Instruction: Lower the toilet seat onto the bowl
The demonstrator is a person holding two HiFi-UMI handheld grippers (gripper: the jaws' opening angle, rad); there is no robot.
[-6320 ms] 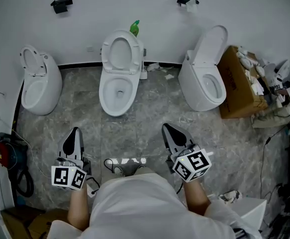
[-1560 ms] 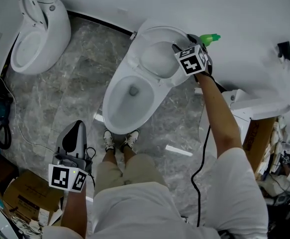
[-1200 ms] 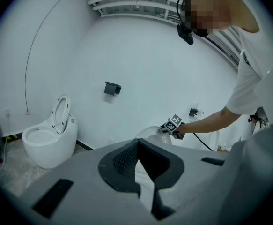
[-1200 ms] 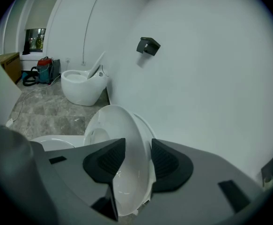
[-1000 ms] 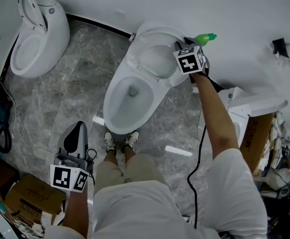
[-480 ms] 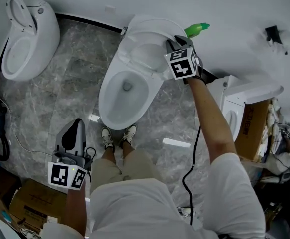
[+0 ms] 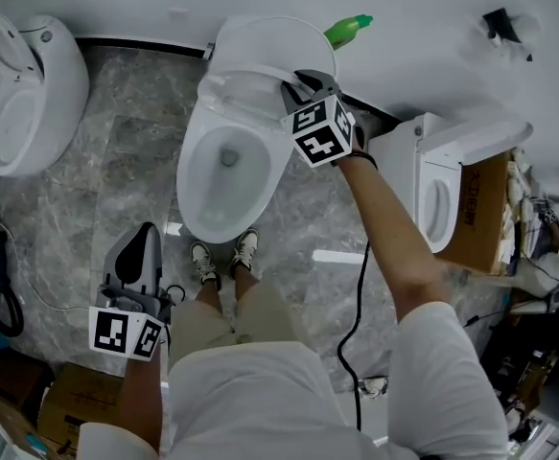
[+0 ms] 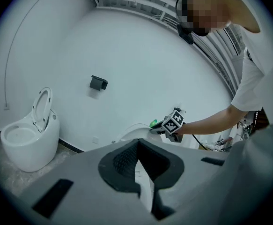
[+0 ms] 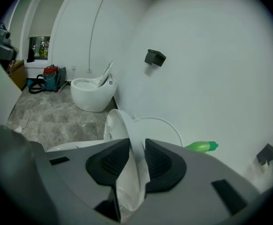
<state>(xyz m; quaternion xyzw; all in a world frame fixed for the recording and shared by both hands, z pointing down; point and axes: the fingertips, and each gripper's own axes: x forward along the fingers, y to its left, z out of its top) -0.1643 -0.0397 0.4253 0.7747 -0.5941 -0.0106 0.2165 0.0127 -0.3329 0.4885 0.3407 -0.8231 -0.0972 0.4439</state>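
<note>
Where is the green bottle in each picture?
Head view: bottle near the top, right of middle, against the wall.
Left gripper view: bottle near the middle, a tiny green spot.
Right gripper view: bottle low on the right.
Shared landmark: the middle toilet; the bottle sits just behind it.

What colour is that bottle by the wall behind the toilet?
The plastic bottle is bright green; the right gripper view shows it best.
</note>
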